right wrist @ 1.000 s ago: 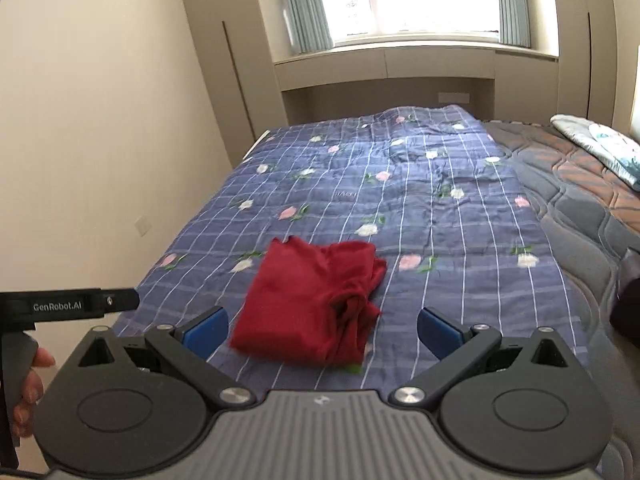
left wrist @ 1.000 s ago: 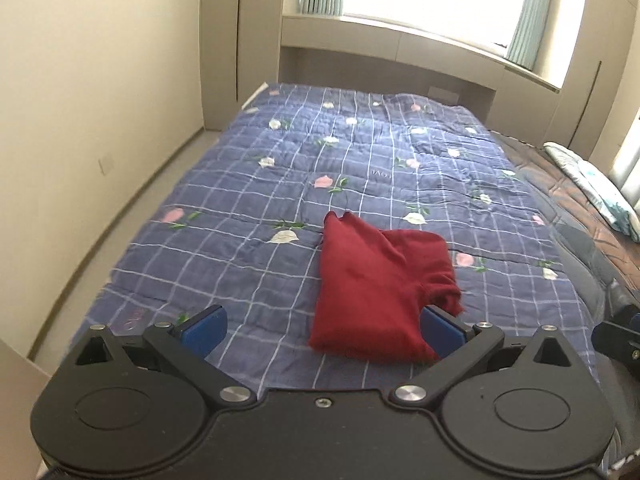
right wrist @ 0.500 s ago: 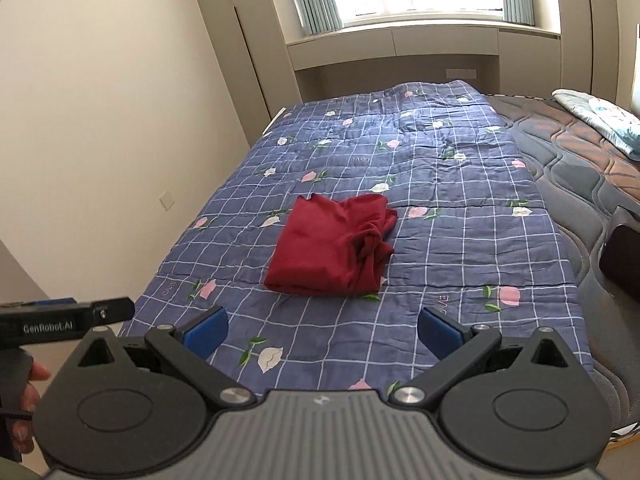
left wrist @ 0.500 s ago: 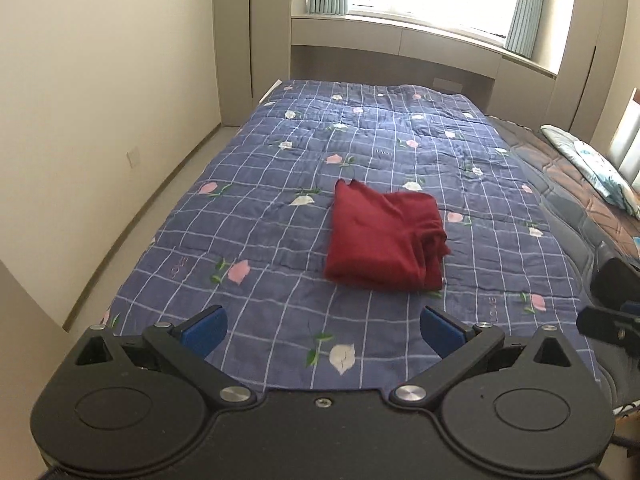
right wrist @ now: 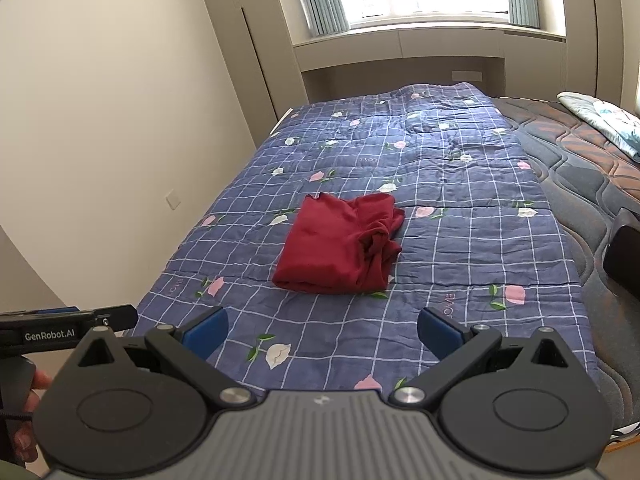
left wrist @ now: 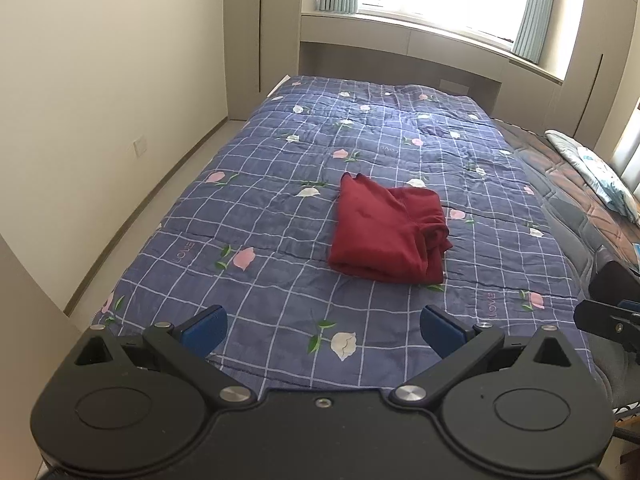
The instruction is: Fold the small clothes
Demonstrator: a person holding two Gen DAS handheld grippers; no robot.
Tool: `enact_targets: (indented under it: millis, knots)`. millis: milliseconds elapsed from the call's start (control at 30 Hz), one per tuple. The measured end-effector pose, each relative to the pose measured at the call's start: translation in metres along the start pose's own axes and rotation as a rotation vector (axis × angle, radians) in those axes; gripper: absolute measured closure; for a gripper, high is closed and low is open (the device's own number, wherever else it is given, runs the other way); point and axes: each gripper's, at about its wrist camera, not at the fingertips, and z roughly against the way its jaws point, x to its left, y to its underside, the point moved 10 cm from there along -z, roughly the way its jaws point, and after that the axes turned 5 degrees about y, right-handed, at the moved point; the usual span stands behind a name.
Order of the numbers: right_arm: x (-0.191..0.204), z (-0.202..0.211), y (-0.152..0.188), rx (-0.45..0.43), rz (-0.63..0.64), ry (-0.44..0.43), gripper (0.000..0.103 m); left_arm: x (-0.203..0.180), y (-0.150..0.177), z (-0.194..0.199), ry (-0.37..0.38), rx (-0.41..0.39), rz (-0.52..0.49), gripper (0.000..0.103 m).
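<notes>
A dark red garment [left wrist: 384, 232] lies folded into a rough rectangle on the blue checked quilt [left wrist: 280, 220], with bunched cloth at its right side. It also shows in the right wrist view [right wrist: 340, 248]. My left gripper [left wrist: 323, 330] is open and empty, well back from the garment above the quilt's near edge. My right gripper [right wrist: 322, 330] is open and empty too, equally far back. The left gripper's body [right wrist: 64, 326] shows at the left edge of the right wrist view.
The bed runs toward a window alcove [left wrist: 440, 8]. A cream wall [left wrist: 100, 80] and a strip of floor lie on the left. On the right are a brown quilted mattress [right wrist: 580, 160] and a pale patterned pillow [right wrist: 600, 120]. A dark object [right wrist: 624, 256] sits at the right edge.
Both grippers have drawn back and up from the garment, which now looks smaller and farther away. The garment lies still on the quilt. Both grippers stayed open.
</notes>
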Motion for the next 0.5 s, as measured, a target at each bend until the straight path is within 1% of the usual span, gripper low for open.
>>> enact_targets:
  millis: [500]
  knots:
    - [-0.0054,-0.0056,-0.0022,0.015,-0.007,-0.004,0.000,-0.0026,-0.0014,-0.0073,-0.003,0.017,0.007,0.001]
